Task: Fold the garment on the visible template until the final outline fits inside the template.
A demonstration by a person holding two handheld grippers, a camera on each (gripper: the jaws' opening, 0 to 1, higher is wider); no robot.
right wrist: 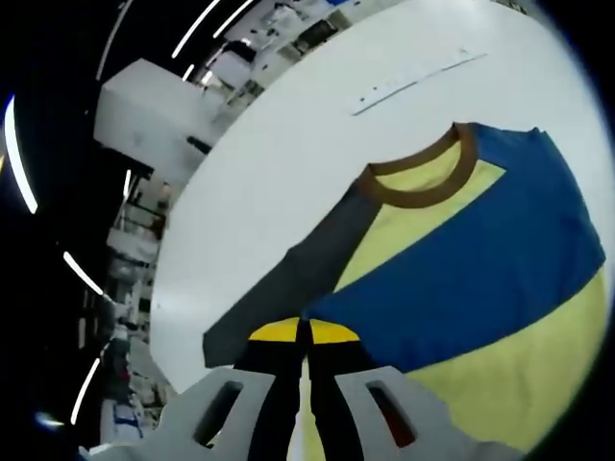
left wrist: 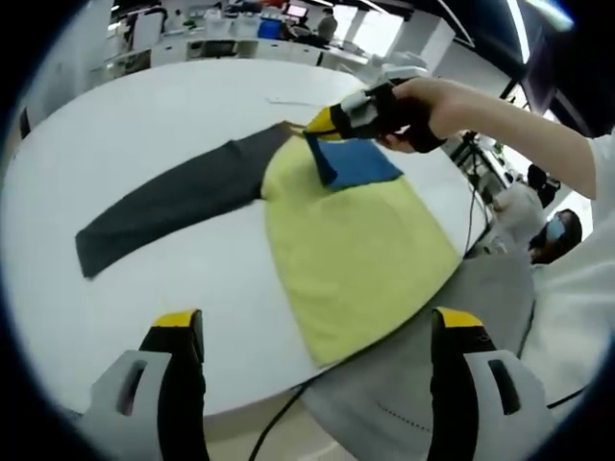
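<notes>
A long-sleeved shirt lies on the white round table (left wrist: pixel 144 125). Its yellow body (left wrist: pixel 356 250) reaches the near table edge, and its dark grey sleeve (left wrist: pixel 173 202) stretches out flat to the left. The blue sleeve (left wrist: pixel 360 163) is folded across the chest. Its end is pinched in my right gripper (left wrist: pixel 322 125), held by a hand at the upper right. In the right gripper view, the right gripper (right wrist: pixel 304 331) is shut on the tip of the blue sleeve (right wrist: pixel 471 259), with the brown collar (right wrist: pixel 423 187) beyond. My left gripper (left wrist: pixel 317 327) hangs open above the shirt's hem.
A thin pale strip (right wrist: pixel 413 82) lies on the table past the collar. The person's grey trouser leg (left wrist: pixel 432 384) and a dark cable (left wrist: pixel 279 418) are below the near table edge. Another person (left wrist: pixel 548 230) sits at the right, with desks (left wrist: pixel 221 38) behind.
</notes>
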